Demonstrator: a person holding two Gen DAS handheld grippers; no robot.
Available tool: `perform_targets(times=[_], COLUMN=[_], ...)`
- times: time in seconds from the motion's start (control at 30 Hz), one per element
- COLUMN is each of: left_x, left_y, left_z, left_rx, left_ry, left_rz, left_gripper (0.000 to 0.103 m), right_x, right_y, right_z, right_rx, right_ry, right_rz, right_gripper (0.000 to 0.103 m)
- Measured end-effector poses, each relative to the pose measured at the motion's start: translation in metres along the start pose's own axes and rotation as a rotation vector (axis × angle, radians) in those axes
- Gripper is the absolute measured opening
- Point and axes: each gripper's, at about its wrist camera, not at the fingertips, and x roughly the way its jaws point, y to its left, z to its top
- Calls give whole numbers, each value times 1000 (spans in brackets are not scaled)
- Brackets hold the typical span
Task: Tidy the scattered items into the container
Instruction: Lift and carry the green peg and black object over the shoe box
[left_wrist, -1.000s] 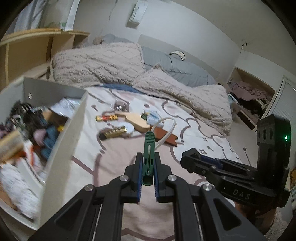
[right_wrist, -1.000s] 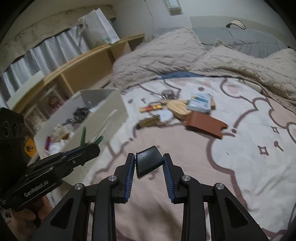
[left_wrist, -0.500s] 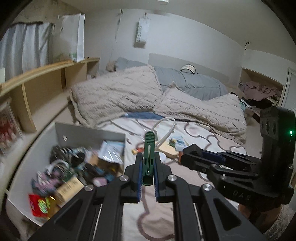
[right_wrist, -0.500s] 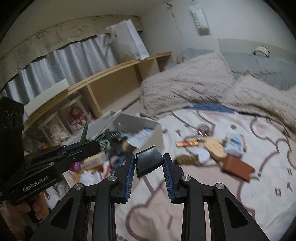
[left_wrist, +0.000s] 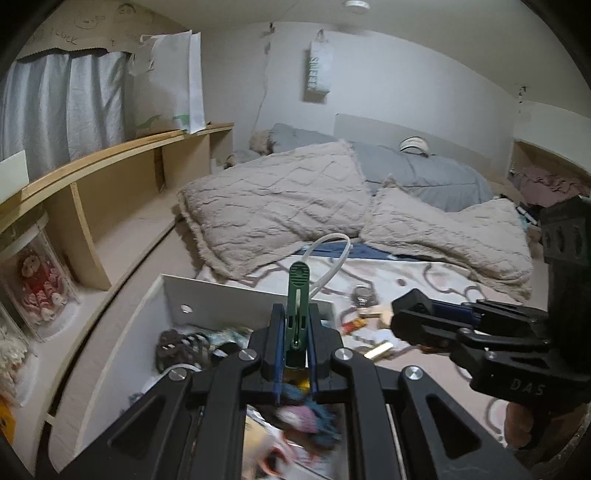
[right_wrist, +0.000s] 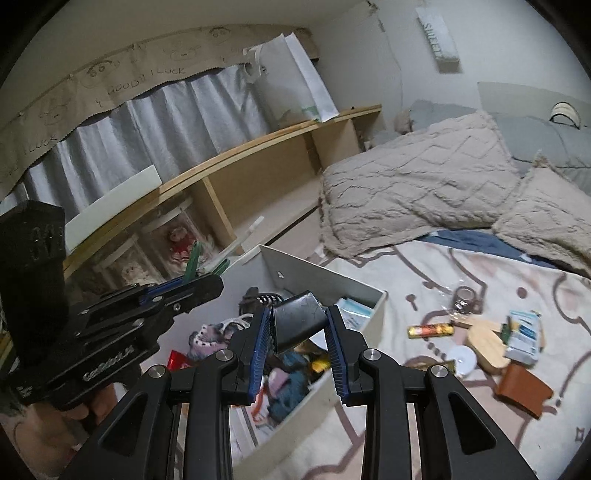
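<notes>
Two loads are up over the big white open-topped box, the landmark for everything below, and both want dropping inside it, not on the rim.

Bed first: pink-and-cream printed bedsheet, soft, w/ two shaggy beige knit pillows on it beyond the box's far wall. Box itself looks like thin rigid board, flat walls, a round hole in the far one; already part full of soft mixed stuff, blurred, can't name most of it.

Right gripper is above the box's near-right corner, jaws clenched on a black glossy flat wedge-shaped piece, hard plastic or leather by the sheen, can't tell which. Left gripper is over the box's middle, jaws clamped tight on a slim green plastic clip w/ a ribbed round head, standing upright; a white looped cord shows behind it, seems to hang from it but can't confirm.

Doing it well, my read: get each tip clearly inside the walls, dip a bit, then release one at a time so the grippers don't knock. Clip is thin and light, may stick to a pad; the cord could snag the wall.

Still on the sheet, right of the box: tan wooden oval board, brown leather-look flat pouch, blue-white packet, red-yellow foil bar.
</notes>
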Motion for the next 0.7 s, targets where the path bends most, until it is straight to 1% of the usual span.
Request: perform_targets(times=[0.2,0.3,0.4,0.53,0.6,0.7], left_x=[24,39,54,80,87,98], left_y=[30,47,65,86,92,97], left_z=[6,4,1,-6,-8,-11], left_rx=[34,36,-10,-87,-109,-134], left_ry=[30,45,60,135,160,190], left_rz=[76,99,106,102,97,113], left_gripper=[11,11,11,11,11,11], right_x=[44,66,88,121,139,165], right_y=[8,11,16,22,26,30], right_z=[11,14,16,16,15,12], right_rx=[-34,-46,-66,-99,-117,-127], right_ry=[36,59,84,131,166,228], right_rz=[-11,-6,-7,-6,-13,-38], right_gripper=[31,31,31,31,31,31])
